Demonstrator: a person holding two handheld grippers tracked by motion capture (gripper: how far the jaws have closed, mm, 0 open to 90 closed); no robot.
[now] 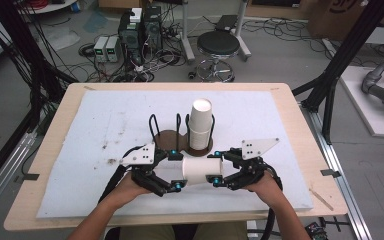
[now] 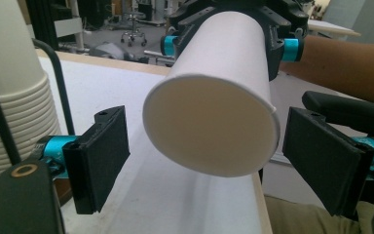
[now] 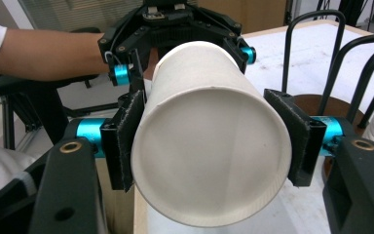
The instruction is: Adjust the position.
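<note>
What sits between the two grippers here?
A white paper cup lying sideways, best seen in the high view: the right gripper clamps one end, while the left gripper has open jaws clear of the other end.

Way ahead blocked by wire holder point(image 1: 180, 131) and cup stack point(image 1: 200, 122) just behind the held cup point(image 1: 201, 170), bare mat point(image 1: 95, 125) left open on both sides.

White paper cup point(image 1: 201, 170) on its side, level above the mat's near edge
</note>
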